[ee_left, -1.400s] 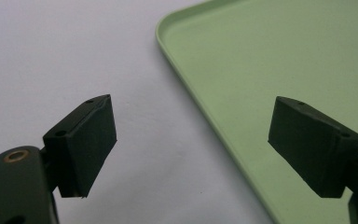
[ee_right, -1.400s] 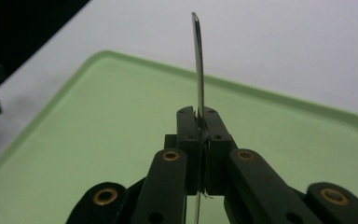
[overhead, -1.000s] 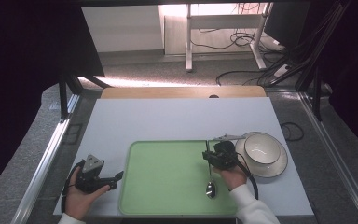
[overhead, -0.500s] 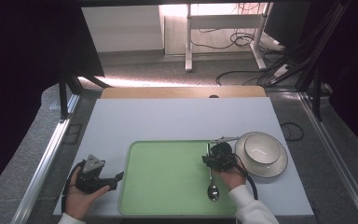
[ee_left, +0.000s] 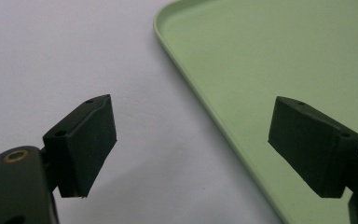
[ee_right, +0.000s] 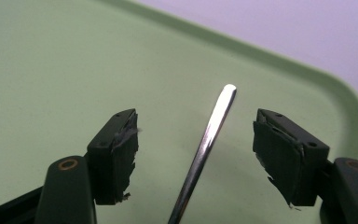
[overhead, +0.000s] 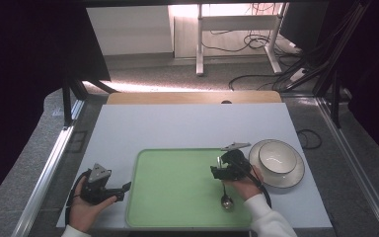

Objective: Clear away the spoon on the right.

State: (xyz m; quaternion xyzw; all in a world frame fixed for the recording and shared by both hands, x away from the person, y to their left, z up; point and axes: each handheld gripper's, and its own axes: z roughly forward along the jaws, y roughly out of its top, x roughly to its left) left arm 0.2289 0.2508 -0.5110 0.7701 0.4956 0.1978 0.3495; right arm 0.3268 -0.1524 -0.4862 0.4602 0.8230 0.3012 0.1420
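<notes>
A metal spoon [overhead: 225, 199] lies on the green tray [overhead: 177, 182], near its front right part. In the right gripper view its handle [ee_right: 205, 144] runs up between my right gripper's [ee_right: 196, 126] two jaws, which stand wide apart and do not touch it. In the high view the right gripper [overhead: 218, 173] hovers just above the spoon's handle end. My left gripper [overhead: 121, 190] rests by the tray's left edge. It is open [ee_left: 191, 121], one jaw over the white table, the other over the tray rim [ee_left: 200, 107].
A white bowl [overhead: 275, 157] sits on a plate [overhead: 296, 175] on the white table [overhead: 187, 128], just right of the tray and close to my right hand. A wooden strip [overhead: 192, 97] borders the table's far edge.
My right hand has shifted slightly to the right and the spoon's bowl has moved a little toward the front of the tray. The left gripper has stayed in place.
</notes>
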